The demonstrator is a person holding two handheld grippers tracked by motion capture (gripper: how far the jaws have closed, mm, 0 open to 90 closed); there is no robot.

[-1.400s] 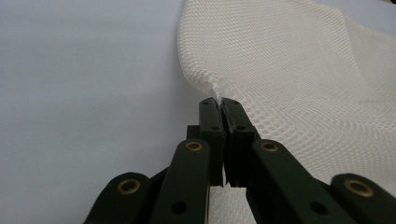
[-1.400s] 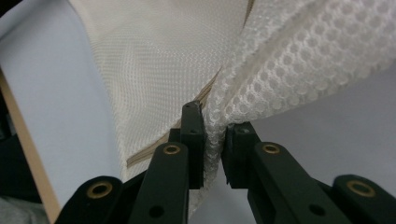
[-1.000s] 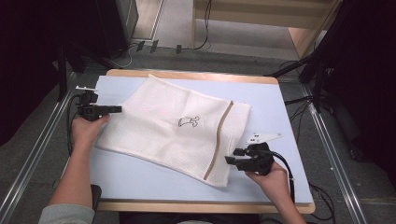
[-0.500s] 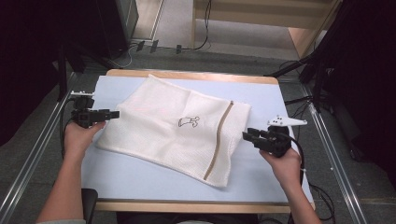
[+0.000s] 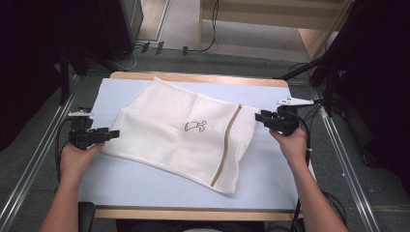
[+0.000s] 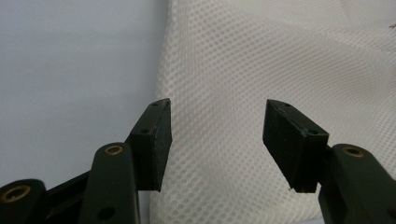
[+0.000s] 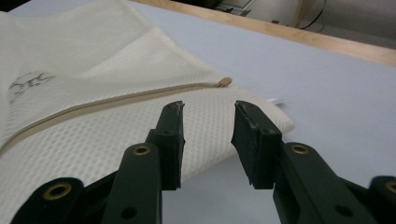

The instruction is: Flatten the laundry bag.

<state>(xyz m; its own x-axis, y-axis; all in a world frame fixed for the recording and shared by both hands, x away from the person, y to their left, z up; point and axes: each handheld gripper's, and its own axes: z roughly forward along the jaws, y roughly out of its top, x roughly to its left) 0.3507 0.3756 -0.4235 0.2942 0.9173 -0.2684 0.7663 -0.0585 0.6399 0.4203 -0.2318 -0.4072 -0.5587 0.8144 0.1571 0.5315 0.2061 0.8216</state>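
1. This looks like a lab or test room set up for recording, not a home.
2. The table (image 5: 270, 191) has a plain pale blue top with a wooden edge and stands on grey carpet (image 5: 29, 164).
3. Metal rails (image 5: 345, 164) run along the floor at 3 and 9 o'clock.
4. Black cables (image 5: 210, 29) trail over the floor at 12 o'clock, near dark stands (image 5: 65, 72) and black curtains (image 5: 382, 72).
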